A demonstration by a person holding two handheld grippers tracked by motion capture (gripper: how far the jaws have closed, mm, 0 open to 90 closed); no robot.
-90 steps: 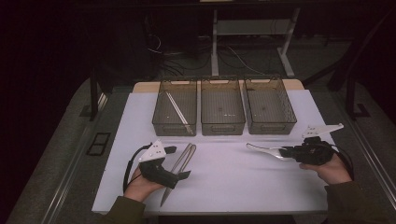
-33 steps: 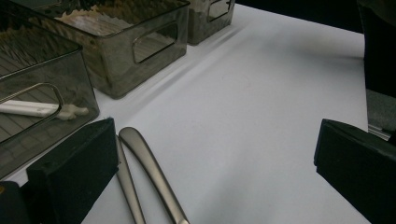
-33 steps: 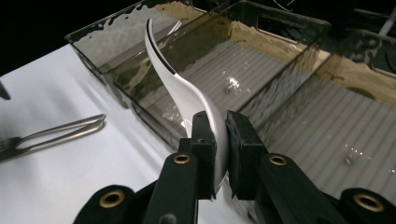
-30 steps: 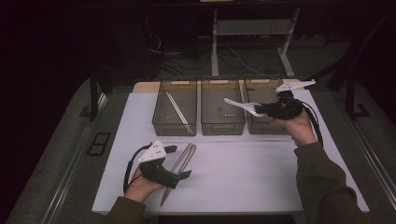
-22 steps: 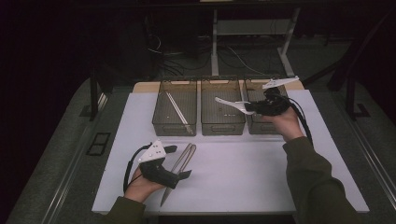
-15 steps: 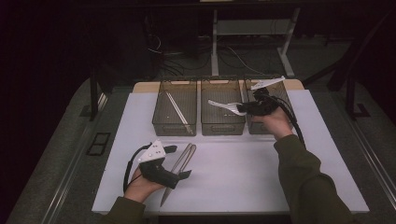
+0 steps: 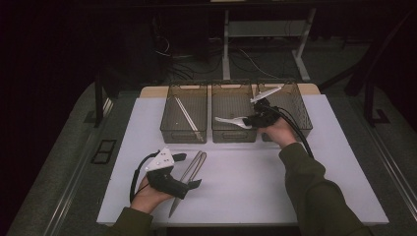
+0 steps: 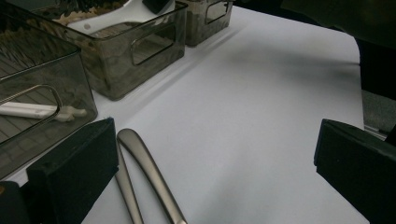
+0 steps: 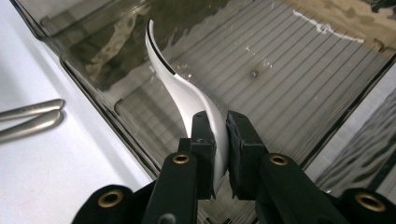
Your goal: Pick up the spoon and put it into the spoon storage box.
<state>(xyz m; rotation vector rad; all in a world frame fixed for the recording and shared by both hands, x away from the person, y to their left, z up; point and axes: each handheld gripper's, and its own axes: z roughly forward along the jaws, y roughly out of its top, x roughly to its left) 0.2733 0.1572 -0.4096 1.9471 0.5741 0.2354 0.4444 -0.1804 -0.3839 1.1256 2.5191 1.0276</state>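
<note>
My right gripper (image 7: 247,120) is shut on a white spoon (image 7: 230,121) and holds it over the middle bin (image 7: 233,135) of three dark see-through bins. In the right gripper view the spoon (image 9: 182,88) curves up and away from the pads above that bin's ribbed floor, near its wall (image 9: 93,88). My left gripper (image 7: 188,170) rests on the white mat, open, with two metal utensil handles (image 7: 197,160) lying between its jaws. The handles (image 8: 149,172) lie close to the left jaw in the left gripper view, untouched.
The left bin (image 7: 167,114) holds a white stick-like utensil (image 7: 186,115); the right bin (image 7: 303,114) stands beside the right hand. The white mat (image 7: 246,187) covers the table, with dark floor and cables beyond the far edge.
The right hand has carried the white spoon leftward and down, from above the right bin to above the middle bin. The left hand and the metal utensils have stayed put.
</note>
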